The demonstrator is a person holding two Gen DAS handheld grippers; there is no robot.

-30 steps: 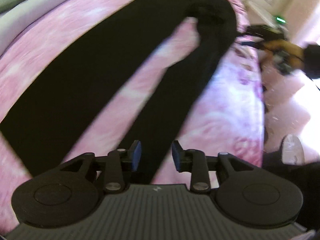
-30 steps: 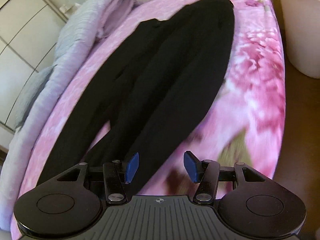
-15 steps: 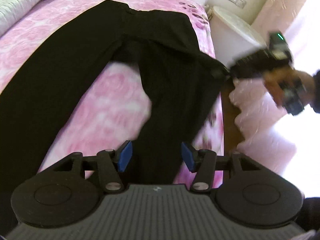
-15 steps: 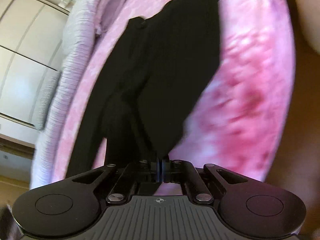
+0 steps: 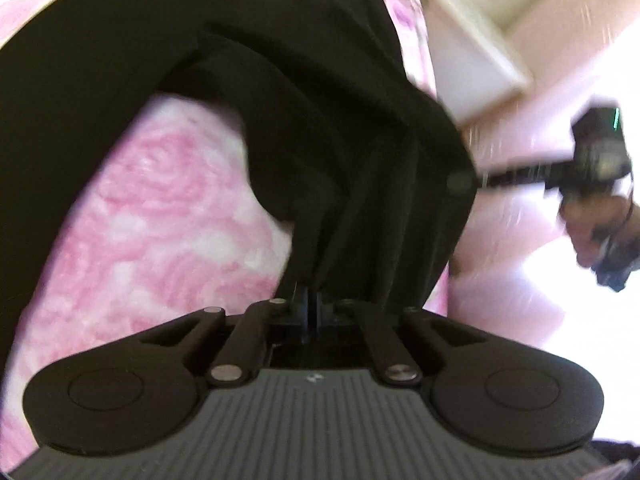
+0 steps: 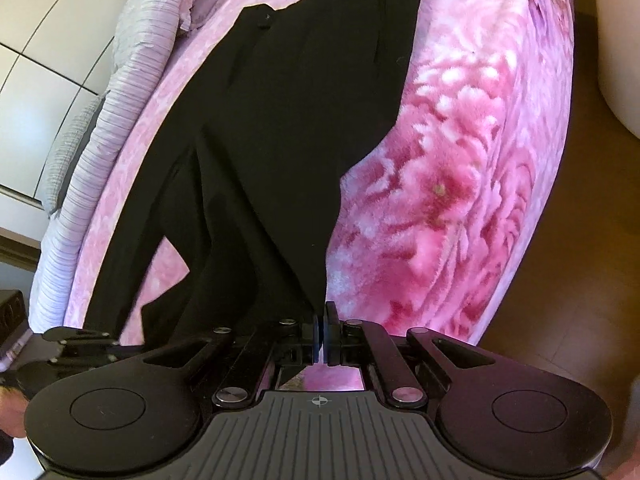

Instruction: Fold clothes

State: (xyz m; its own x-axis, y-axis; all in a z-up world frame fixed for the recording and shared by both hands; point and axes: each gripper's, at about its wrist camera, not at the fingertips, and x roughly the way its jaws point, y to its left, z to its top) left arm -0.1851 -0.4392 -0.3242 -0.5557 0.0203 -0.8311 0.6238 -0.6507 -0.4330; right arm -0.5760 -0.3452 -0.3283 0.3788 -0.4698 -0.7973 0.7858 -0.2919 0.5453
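Trousers [image 6: 288, 128], black, spread lengthwise on the pink blanket [image 6: 460, 184] of our bed, one leg hem pinched in each closed claw, left claw [image 5: 310, 308] and right claw [image 6: 322, 334].

The black trousers [image 6: 288, 128] are smooth, matt woven cloth. The pink bed cover [image 6: 452, 184] beneath is plush, fuzzy fleece. At ten o'clock lies a ribbed, crinkled lilac quilt [image 6: 120, 92]. The floor [image 6: 580, 260] at three o'clock looks like glossy brown wood.
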